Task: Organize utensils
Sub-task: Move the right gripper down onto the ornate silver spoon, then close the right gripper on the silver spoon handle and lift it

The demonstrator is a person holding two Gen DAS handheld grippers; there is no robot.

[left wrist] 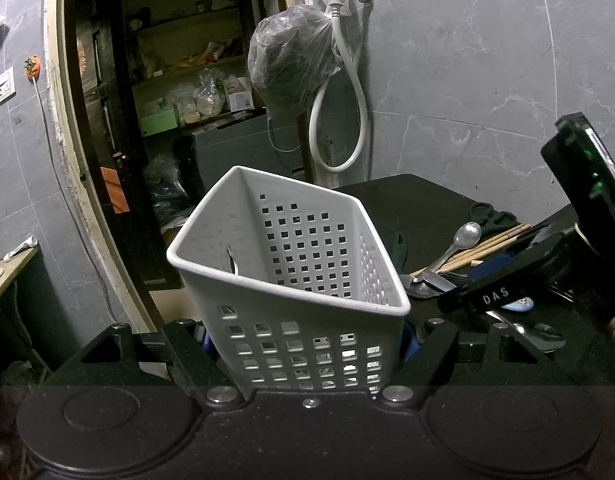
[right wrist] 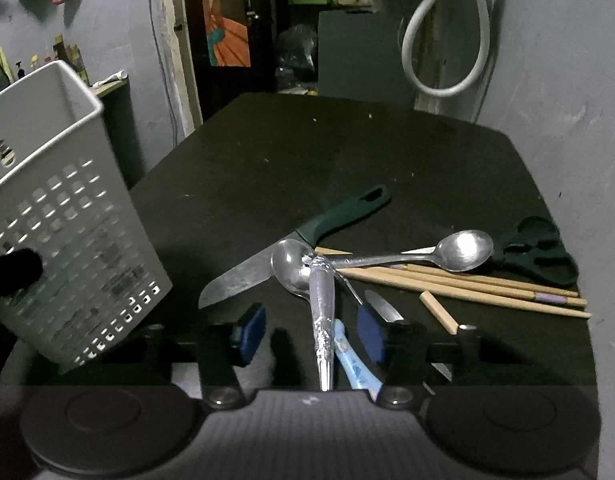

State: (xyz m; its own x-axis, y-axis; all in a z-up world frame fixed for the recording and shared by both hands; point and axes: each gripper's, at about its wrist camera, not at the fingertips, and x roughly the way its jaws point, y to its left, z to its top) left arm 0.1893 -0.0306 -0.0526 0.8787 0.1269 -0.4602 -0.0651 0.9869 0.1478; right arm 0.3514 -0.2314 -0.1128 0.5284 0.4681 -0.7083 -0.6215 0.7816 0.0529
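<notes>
Left gripper (left wrist: 307, 344) is clamped on the basket (left wrist: 291, 280), holding it tilted off the desk (right wrist: 347, 152). Right gripper (right wrist: 311, 336) is spread open around the ornate spoon (right wrist: 321, 312) handle in the pile. Risk: closing could also catch the blue handle (right wrist: 355, 364) beside it and drag the tangled spoons along.
</notes>
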